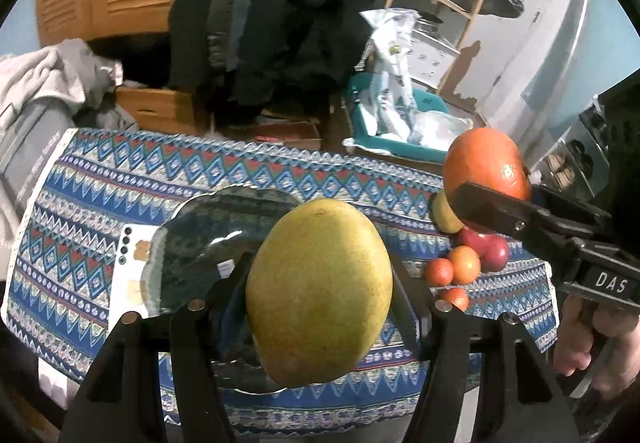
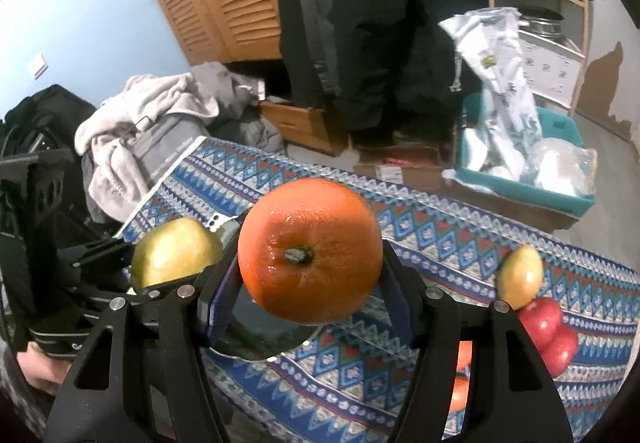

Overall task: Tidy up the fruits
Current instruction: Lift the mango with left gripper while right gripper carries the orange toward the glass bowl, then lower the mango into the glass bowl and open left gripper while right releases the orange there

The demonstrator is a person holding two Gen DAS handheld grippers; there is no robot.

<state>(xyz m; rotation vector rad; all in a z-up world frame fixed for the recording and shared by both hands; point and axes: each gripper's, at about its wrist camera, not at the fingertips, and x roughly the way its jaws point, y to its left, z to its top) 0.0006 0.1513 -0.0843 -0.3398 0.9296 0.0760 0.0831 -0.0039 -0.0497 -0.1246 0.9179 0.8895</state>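
Observation:
My left gripper (image 1: 320, 275) is shut on a large yellow-green mango (image 1: 320, 291), held above the near edge of a dark green plate (image 1: 200, 243). To the right, my right gripper (image 1: 500, 195) is shut on a big orange (image 1: 486, 163), held in the air above the loose fruit. In the right wrist view the orange (image 2: 310, 251) fills the space between the pads of the right gripper (image 2: 310, 263), stem end facing the camera. The plate (image 2: 260, 335) lies below it. The mango (image 2: 176, 251) shows at the left in the left gripper's fingers.
On the patterned tablecloth (image 1: 100, 195) lie small oranges (image 1: 464, 265), red apples (image 1: 486, 245) and a yellow fruit (image 1: 444, 215). A white phone (image 1: 126, 275) lies left of the plate. A teal bin (image 1: 400, 147) and boxes stand beyond the table's far edge. A hand (image 1: 580, 339) grips the right handle.

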